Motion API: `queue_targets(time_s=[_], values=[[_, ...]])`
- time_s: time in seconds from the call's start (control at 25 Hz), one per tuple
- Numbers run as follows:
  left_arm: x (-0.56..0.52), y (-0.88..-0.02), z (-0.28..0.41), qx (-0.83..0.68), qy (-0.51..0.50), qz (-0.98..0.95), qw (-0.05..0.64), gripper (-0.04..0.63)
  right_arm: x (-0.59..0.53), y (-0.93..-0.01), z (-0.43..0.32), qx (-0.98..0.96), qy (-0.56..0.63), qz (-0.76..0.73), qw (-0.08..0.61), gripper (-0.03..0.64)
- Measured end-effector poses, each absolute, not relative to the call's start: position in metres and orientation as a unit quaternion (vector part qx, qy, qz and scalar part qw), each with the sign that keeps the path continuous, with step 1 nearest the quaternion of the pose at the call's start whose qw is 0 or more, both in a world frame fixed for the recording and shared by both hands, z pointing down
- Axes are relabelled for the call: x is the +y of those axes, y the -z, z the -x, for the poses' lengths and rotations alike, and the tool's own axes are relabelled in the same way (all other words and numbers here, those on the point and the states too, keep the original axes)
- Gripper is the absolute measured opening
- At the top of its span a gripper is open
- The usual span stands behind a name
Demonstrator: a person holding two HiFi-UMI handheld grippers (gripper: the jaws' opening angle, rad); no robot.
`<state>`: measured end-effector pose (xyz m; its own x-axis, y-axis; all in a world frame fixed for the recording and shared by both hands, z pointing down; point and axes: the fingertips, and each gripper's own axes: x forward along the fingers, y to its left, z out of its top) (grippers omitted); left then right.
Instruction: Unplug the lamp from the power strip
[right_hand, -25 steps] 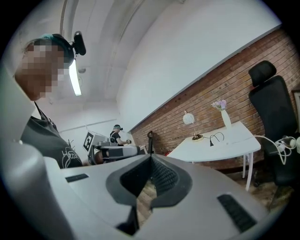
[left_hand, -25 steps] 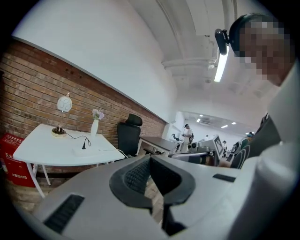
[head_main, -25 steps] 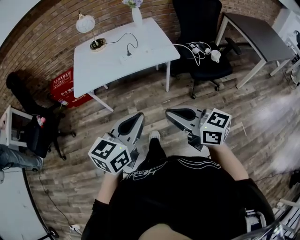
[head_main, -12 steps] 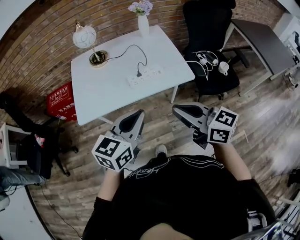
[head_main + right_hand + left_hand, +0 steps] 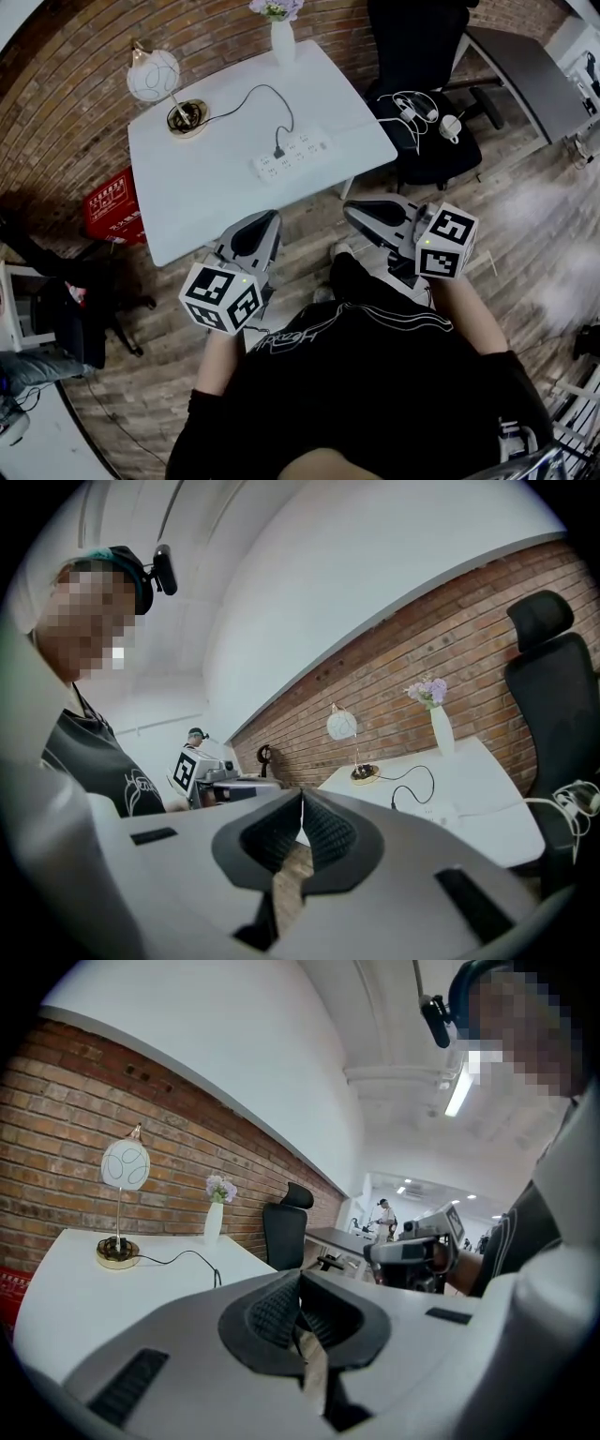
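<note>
A globe lamp [image 5: 152, 75] with a brass base [image 5: 187, 117] stands at the back left of the white table [image 5: 216, 202]. Its black cord runs to a plug [image 5: 278, 150] seated in the white power strip [image 5: 292, 155] near the table's middle. My left gripper [image 5: 271, 217] and right gripper [image 5: 348, 210] hang side by side in front of the table's near edge, both shut and empty, short of the strip. The lamp [image 5: 125, 1163] also shows in the left gripper view beyond the left gripper [image 5: 300, 1275]. In the right gripper view the strip [image 5: 436, 816] lies beyond the right gripper [image 5: 302, 793].
A white vase [image 5: 281, 39] with flowers stands at the table's back edge. A black office chair [image 5: 427, 112] carrying cables and a white cup is right of the table, with a grey desk [image 5: 525, 75] beyond. A red box [image 5: 108, 202] sits by the brick wall.
The person has stepped toward the table, which now lies closer and larger in the head view. Both grippers stay shut and are held in the same pose.
</note>
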<state>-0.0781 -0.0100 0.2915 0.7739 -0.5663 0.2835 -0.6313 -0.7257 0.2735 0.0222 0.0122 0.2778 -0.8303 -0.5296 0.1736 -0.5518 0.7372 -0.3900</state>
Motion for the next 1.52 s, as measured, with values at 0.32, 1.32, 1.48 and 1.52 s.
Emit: queue_targets(time_s=[0.32, 1.32, 1.48, 1.52], values=[[-0.062, -0.318, 0.073, -0.347, -0.111, -0.913, 0.185, 0.005, -0.045, -0.307, -0.035, -0.929, -0.251, -0.272, 0.019, -0.003], [-0.211, -0.482, 0.068, -0.309, -0.29, -0.88, 0.213, 0.206, -0.205, -0.403, -0.033, -0.918, -0.344, -0.185, 0.074, -0.003], [-0.217, -0.508, 0.076, -0.301, -0.329, -0.875, 0.19, 0.213, -0.211, -0.417, -0.03, -0.915, -0.35, -0.181, 0.087, -0.003], [-0.217, -0.513, 0.077, -0.298, -0.335, -0.874, 0.186, 0.213, -0.212, -0.42, -0.029, -0.914, -0.353, -0.18, 0.087, -0.003]])
